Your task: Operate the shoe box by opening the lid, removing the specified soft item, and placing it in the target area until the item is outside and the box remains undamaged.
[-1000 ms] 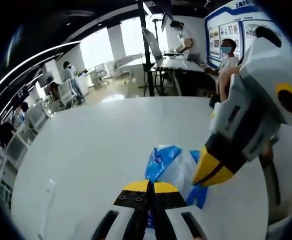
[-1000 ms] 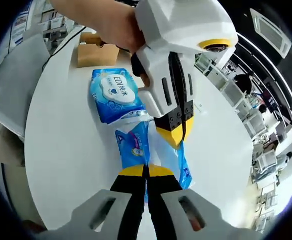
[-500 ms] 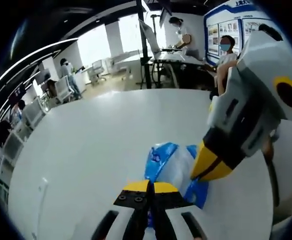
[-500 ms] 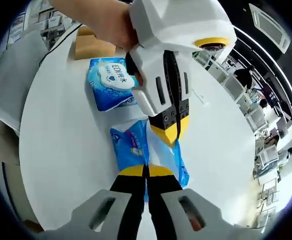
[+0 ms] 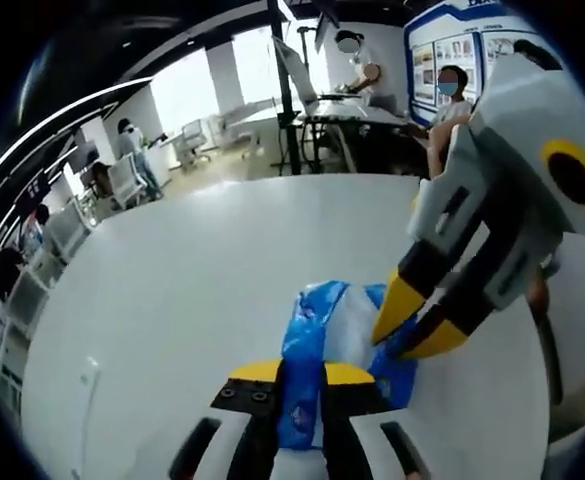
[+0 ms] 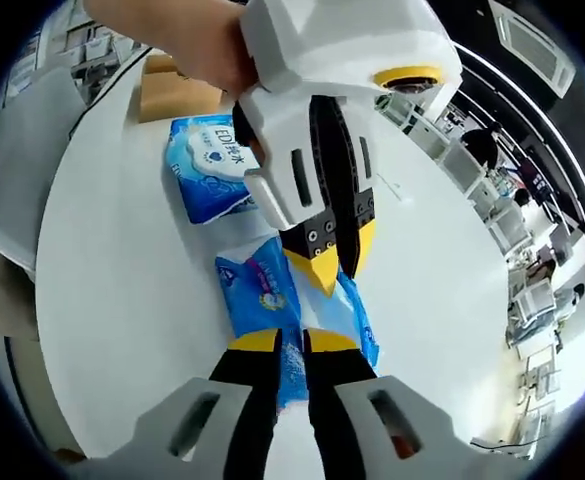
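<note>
A soft blue and white tissue pack (image 5: 337, 325) (image 6: 267, 295) lies on the white table (image 5: 192, 280). My left gripper (image 5: 300, 372) is open, and the pack's near end lies in the gap between its jaws. My right gripper (image 6: 292, 340) is open as well, with the pack's other end between its jaws. Each gripper faces the other across the pack: the right gripper (image 5: 412, 325) comes in from the right, and the left gripper (image 6: 337, 258) comes down from the top, held by a hand (image 6: 187, 40). The brown shoe box (image 6: 177, 92) stands at the table's far end.
A second blue wipes pack (image 6: 207, 170) lies between the tissue pack and the shoe box. The table's edge (image 6: 57, 250) runs along the left. Beyond the table are desks, chairs and several people (image 5: 452, 95).
Both grippers were shut on the tissue pack's ends. Both pairs of jaws have now parted, and the pack lies loose between them. The left gripper has shifted slightly.
</note>
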A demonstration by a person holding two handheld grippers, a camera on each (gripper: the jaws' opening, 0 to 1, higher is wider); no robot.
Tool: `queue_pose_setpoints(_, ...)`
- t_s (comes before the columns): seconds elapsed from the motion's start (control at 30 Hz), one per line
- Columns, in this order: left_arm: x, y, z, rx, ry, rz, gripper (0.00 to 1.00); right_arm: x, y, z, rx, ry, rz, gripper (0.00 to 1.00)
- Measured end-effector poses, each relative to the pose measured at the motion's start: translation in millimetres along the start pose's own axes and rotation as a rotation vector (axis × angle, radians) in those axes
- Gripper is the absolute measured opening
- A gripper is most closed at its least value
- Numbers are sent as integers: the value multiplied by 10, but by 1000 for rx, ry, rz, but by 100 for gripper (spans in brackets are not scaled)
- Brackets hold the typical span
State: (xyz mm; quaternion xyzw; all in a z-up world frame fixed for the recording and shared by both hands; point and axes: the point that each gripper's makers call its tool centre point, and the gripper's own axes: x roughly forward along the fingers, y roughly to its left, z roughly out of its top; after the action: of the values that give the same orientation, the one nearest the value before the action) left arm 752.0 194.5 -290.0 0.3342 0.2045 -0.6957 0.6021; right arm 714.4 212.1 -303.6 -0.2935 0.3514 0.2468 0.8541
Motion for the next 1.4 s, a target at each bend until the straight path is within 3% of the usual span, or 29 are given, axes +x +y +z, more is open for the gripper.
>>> queue_pose_setpoints(0.23, -301, -45, 204, -38, -66, -16, 25, -140, -29, 120, 20, 0, -32, 19)
queue_pose_setpoints(0.43, -589, -108, 218, -24, -78, -3, 28, -282, 11, 280, -1, -9, -53, 20)
queue_pose_setpoints(0.8, -1021, -378, 97, -37, -68, -39, 38, -552, 184, 497, 16, 7, -51, 32)
queue_pose_setpoints(1.13, -1636, -592, -15, -40, -88, -29, 48, -757, 366, 652, 54, 35, -37, 46)
queue_pose_setpoints(1.3, -1983, -683, -145, -53, -105, -10, 51, -843, 560, 888, 58, 25, 4, 51)
queue_pose_setpoints(1.4, -2243, -676, -334, -78, -103, 22, 51, -835, 665, 1092, 48, 8, 32, 51)
